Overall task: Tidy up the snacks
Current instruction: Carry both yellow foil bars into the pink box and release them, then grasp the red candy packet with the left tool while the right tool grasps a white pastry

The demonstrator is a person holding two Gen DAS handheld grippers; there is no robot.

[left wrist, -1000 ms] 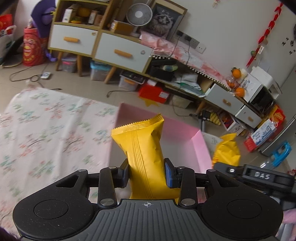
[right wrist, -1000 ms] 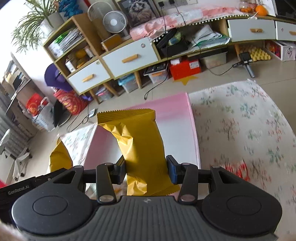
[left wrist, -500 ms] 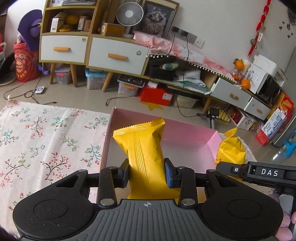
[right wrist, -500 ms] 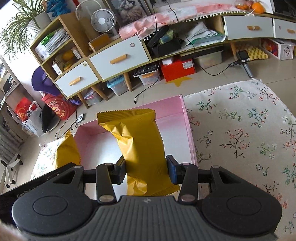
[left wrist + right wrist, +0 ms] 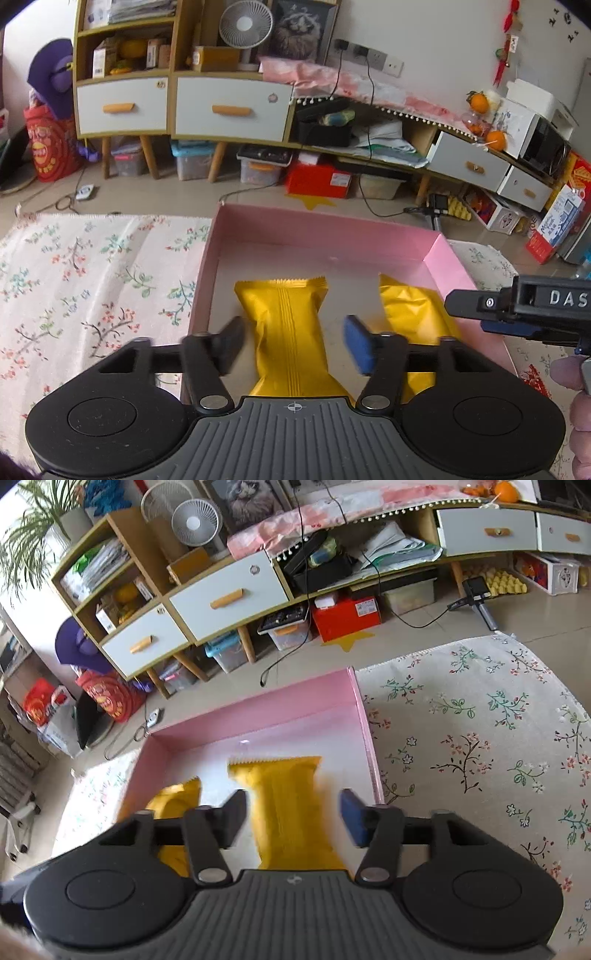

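Observation:
A pink box [image 5: 447,254] lies on the floral cloth; it also shows in the right wrist view [image 5: 364,716]. Two yellow snack packets lie flat inside it. My left gripper [image 5: 295,345] is open above one yellow packet [image 5: 290,332], fingers apart on either side of it. The second packet [image 5: 410,314] lies to its right, under the right gripper body [image 5: 532,306]. My right gripper [image 5: 293,818] is open above that second packet [image 5: 291,805], not touching it. The first packet [image 5: 173,801] lies to the left.
The floral cloth [image 5: 74,280] covers the surface around the box and also shows in the right wrist view [image 5: 480,738]. Beyond it are the tiled floor, low cabinets with drawers [image 5: 229,109], a red box [image 5: 319,179] and cables.
Both grippers tilted down over the pink box and opened. Both yellow packets left the fingers and now lie flat in the box.

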